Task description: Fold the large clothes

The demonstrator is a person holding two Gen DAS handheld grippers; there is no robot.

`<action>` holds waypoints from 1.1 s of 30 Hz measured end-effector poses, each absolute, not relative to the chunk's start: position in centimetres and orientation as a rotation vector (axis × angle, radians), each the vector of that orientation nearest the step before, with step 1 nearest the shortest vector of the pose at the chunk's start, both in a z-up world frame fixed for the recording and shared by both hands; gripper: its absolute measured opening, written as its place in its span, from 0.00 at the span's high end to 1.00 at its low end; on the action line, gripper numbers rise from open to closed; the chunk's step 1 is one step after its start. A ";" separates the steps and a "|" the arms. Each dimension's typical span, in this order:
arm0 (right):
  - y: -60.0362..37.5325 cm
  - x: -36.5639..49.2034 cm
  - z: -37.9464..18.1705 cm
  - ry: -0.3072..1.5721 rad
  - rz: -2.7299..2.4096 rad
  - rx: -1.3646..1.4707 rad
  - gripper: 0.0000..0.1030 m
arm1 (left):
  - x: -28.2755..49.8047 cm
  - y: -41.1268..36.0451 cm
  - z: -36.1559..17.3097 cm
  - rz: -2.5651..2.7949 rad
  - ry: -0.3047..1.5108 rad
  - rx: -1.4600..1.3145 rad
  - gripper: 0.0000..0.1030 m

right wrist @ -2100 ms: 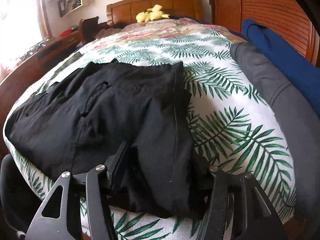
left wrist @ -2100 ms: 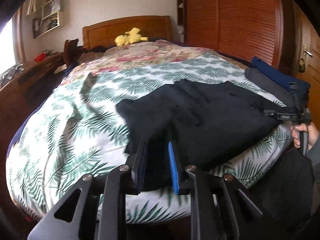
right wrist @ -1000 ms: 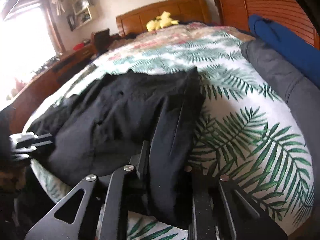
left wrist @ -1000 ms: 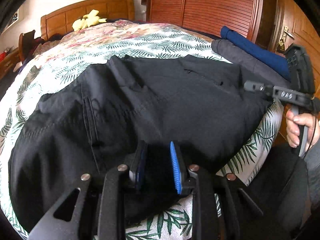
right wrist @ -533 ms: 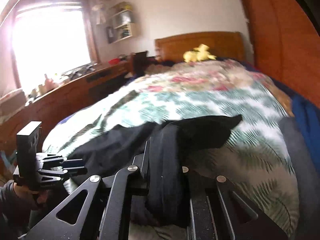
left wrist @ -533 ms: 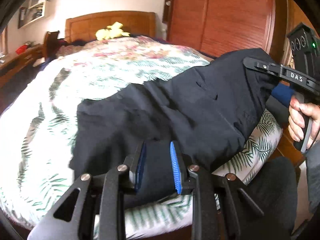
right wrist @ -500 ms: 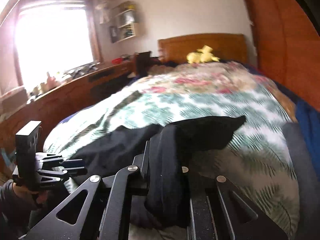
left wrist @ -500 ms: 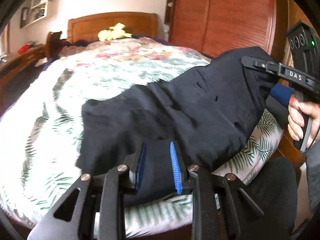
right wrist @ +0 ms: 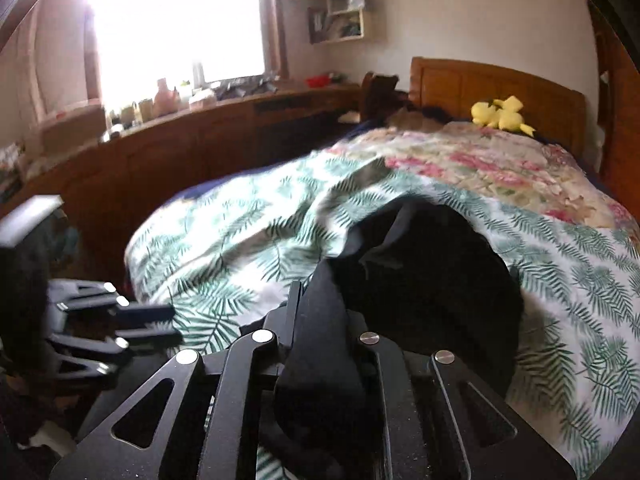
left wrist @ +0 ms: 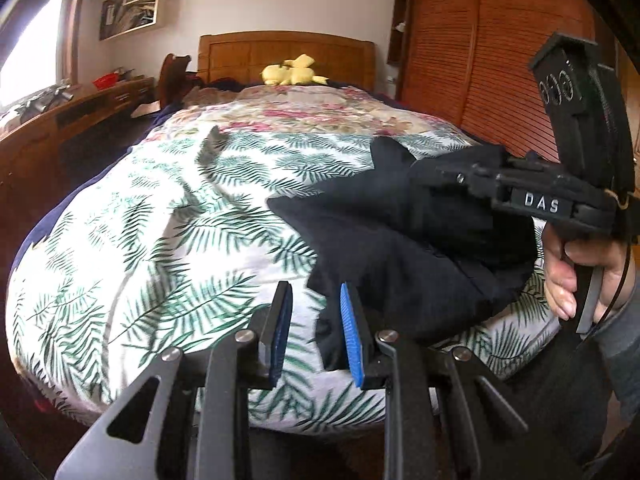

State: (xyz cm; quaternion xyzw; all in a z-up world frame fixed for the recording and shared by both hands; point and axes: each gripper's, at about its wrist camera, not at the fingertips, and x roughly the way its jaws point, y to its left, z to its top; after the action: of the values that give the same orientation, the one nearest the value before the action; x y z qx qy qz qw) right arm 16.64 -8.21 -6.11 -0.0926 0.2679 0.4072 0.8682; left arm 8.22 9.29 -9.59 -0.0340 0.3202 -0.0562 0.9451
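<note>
Right gripper [right wrist: 320, 300], its jaws just eased slightly wider yet pinching a fold of the black garment [left wrist: 400, 248] bunched at the fern-print bedspread's [left wrist: 160, 260] near corner, seems mid-fold, while the left gripper [left wrist: 312, 320], slightly parted and apparently empty, likely needs a fresh edge.

Garment [left wrist: 404, 248]: plain black, no print visible. Bedspread [left wrist: 168, 240]: white ground with a green palm-frond pattern; towards the headboard it gives way to a quilt [left wrist: 304, 110] in cream with pink and red florals. Headboard [left wrist: 288, 54]: orange-brown wood. Plush toy [left wrist: 290, 74]: yellow. Wardrobe doors [left wrist: 500, 64]: reddish-brown, slatted. Desk [right wrist: 208, 136] under the window: brown wood. Wall [left wrist: 260, 0]: off-white. Left gripper [left wrist: 316, 330]: black frame with blue pads [left wrist: 350, 336]. Right gripper [right wrist: 324, 320]: black, white lettering on its side in the left wrist view.
</note>
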 end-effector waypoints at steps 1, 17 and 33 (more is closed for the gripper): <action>-7.8 16.7 -6.4 0.567 0.855 -0.193 0.87 | 8.2 9.5 -9.7 -0.110 0.654 -0.070 0.78; -17.1 16.9 -3.0 0.496 0.752 -0.135 0.55 | 8.6 7.1 -8.6 -0.141 0.622 -0.060 0.78; -17.6 17.9 -13.6 0.743 0.778 -0.132 0.57 | 9.7 2.5 -6.8 -0.247 0.610 -0.052 0.76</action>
State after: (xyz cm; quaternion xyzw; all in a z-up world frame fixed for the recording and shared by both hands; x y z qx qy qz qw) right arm 17.88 -17.62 -13.61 -0.0628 0.3536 0.3701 0.8568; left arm 9.70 2.53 -6.77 -0.0255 0.2996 -0.1214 0.9460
